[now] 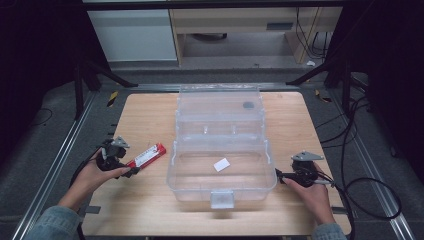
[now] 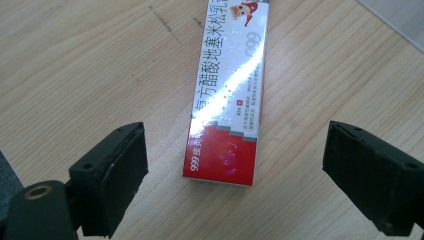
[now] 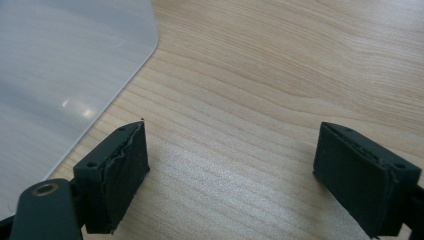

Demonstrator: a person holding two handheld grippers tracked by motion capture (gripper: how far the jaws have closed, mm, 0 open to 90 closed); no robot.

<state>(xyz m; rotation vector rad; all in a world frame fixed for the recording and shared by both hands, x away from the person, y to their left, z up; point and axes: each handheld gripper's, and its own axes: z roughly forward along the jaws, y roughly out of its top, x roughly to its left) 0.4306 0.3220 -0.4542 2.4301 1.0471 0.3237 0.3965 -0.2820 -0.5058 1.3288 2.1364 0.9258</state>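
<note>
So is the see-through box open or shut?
Open. The clear box's lid is tipped back behind it, and a small white piece lies inside on the bottom.

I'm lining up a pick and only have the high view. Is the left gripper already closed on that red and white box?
Observer: No. In the left gripper view the box lies flat on the table, with the left gripper open and both pads clear of its sides.
Operator: Which end faces the jaws?
Observer: The red end, centred between them; the white part with printed characters runs away from the gripper.
Operator: And the right gripper?
Observer: The right gripper is open over bare wood, with a rounded corner of the clear plastic case just beyond one pad.
</note>
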